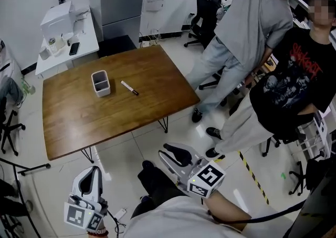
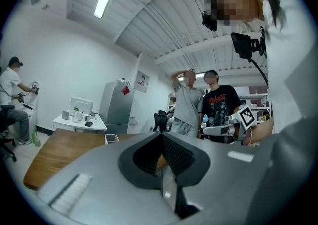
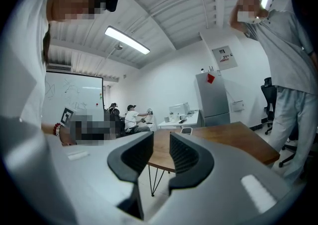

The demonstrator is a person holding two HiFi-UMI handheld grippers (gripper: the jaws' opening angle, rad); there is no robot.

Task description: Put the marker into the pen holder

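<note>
A white, square pen holder (image 1: 101,83) stands on the brown wooden table (image 1: 79,121), left of its middle. The marker (image 1: 129,88), white with a black cap, lies flat just right of the holder, apart from it. Both grippers hang well short of the table's near edge, over the floor. My left gripper (image 1: 94,171) is at the bottom left with its jaws closed together on nothing (image 2: 161,138). My right gripper (image 1: 171,154) is at the bottom centre, jaws slightly apart and empty (image 3: 161,147). The holder also shows small in the gripper views (image 2: 111,139) (image 3: 186,130).
Two people (image 1: 247,37) are close to the table's right side, one standing, one in a black T-shirt (image 1: 291,84). Behind the table are a white side table (image 1: 65,37) with devices, a grey cabinet (image 1: 118,0) and black office chairs (image 1: 206,11).
</note>
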